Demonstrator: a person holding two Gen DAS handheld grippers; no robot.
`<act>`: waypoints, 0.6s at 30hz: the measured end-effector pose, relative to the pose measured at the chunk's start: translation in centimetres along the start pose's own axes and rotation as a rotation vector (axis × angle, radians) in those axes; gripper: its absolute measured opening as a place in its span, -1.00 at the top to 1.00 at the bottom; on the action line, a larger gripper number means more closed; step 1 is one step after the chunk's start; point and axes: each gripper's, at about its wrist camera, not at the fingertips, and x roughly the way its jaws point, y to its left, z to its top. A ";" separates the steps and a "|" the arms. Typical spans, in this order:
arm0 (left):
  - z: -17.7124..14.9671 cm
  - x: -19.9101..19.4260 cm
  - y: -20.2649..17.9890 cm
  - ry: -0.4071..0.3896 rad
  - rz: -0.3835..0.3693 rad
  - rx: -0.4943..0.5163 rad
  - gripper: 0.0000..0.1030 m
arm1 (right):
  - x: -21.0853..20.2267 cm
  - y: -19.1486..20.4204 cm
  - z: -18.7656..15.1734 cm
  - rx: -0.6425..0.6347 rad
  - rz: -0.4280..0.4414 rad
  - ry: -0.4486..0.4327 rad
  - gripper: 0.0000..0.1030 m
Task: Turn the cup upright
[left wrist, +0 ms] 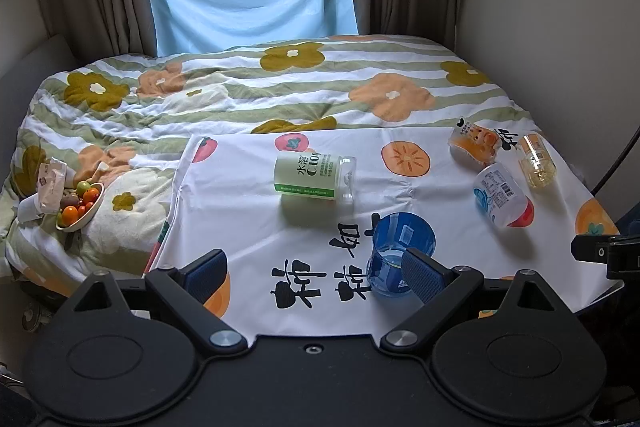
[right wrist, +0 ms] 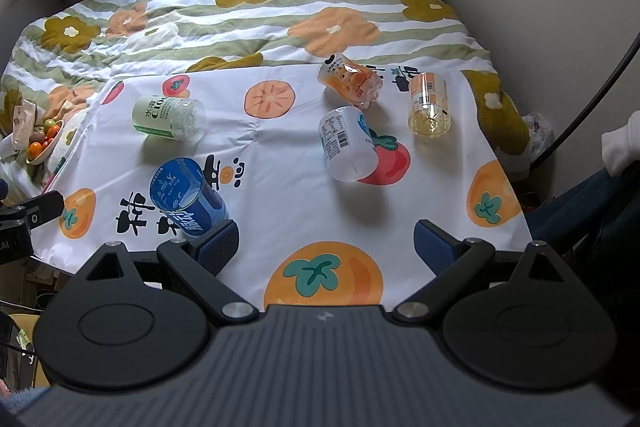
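Both grippers, left (left wrist: 316,269) and right (right wrist: 326,247), gape; blue cup (left wrist: 400,251) beside left's right finger.

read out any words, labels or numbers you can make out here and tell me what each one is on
"水溶 C100": green-labelled cup lying on its side.
Large black Chinese characters, partly hidden: printed on the persimmon cloth.
White characters on the blue cup: too distorted to read.
Barcodes and fine print on the white cup, yellow cup and orange cup: too small.
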 end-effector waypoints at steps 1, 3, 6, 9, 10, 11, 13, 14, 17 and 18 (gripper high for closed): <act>0.0 0.0 0.0 0.000 0.001 0.000 -0.87 | 0.1 0.1 0.0 0.000 -0.001 0.000 -1.00; 0.0 0.0 0.0 -0.001 0.003 0.002 -0.87 | 0.0 0.1 0.0 0.001 0.000 0.001 -1.00; -0.2 -0.2 0.0 -0.004 0.007 0.004 -0.87 | 0.0 0.1 0.0 -0.001 -0.001 -0.001 -1.00; -0.2 -0.2 0.1 -0.001 0.005 -0.002 -0.87 | 0.0 0.1 0.0 0.000 0.000 0.000 -1.00; -0.2 -0.2 0.2 0.001 0.006 -0.005 -0.87 | 0.0 0.2 0.0 0.001 -0.001 0.000 -1.00; -0.2 -0.2 0.2 0.002 0.007 -0.007 -0.87 | 0.0 0.2 0.1 0.001 -0.001 0.000 -1.00; -0.1 -0.1 0.3 0.007 0.005 -0.007 -0.87 | 0.0 0.2 0.1 0.002 -0.001 0.000 -1.00; 0.0 0.0 0.3 0.012 0.008 -0.010 -0.87 | 0.0 0.2 0.1 0.002 -0.001 0.000 -1.00; 0.0 0.2 0.5 0.019 0.001 -0.017 -0.88 | 0.0 0.2 0.1 0.001 -0.002 0.000 -1.00; 0.0 0.3 0.5 0.020 0.000 -0.019 -0.88 | 0.0 0.2 0.1 0.001 -0.001 0.000 -1.00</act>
